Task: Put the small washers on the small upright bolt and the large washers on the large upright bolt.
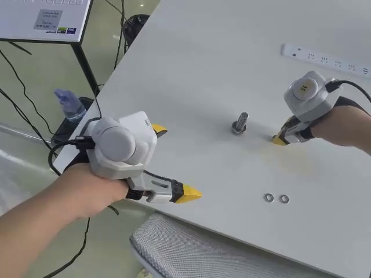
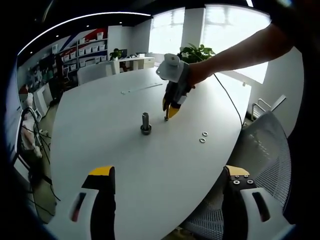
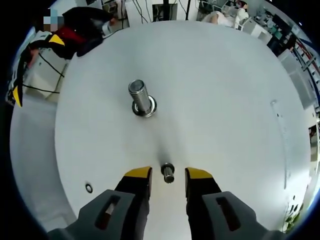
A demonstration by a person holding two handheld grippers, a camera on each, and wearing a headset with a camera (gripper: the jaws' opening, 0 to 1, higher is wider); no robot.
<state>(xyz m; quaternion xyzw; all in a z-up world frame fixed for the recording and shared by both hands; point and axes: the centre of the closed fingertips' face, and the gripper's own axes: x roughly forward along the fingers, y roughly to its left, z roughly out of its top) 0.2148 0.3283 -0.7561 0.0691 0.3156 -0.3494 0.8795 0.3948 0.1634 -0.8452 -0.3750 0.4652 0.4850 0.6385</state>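
The large upright bolt [image 1: 240, 123] [image 2: 145, 123] [image 3: 141, 98] stands mid-table with a wider ring at its foot. The small upright bolt [image 3: 167, 172] stands between the yellow fingertips of my right gripper [image 3: 167, 176] [image 1: 280, 139] [image 2: 170, 109], whose jaws are open, with a gap on each side of the bolt. Two small washers [image 1: 276, 198] [image 2: 203, 137] lie flat near the table's front edge; one washer [image 3: 88, 188] lies at the lower left of the right gripper view. My left gripper [image 1: 175, 162] [image 2: 169, 172] hovers wide open and empty over the near left edge.
A white power strip [image 1: 324, 59] lies at the far right of the white table [image 1: 191, 69]. A grey mesh chair [image 1: 191, 249] sits below the front edge. A spray bottle [image 1: 69, 104] and cables are on the floor at left.
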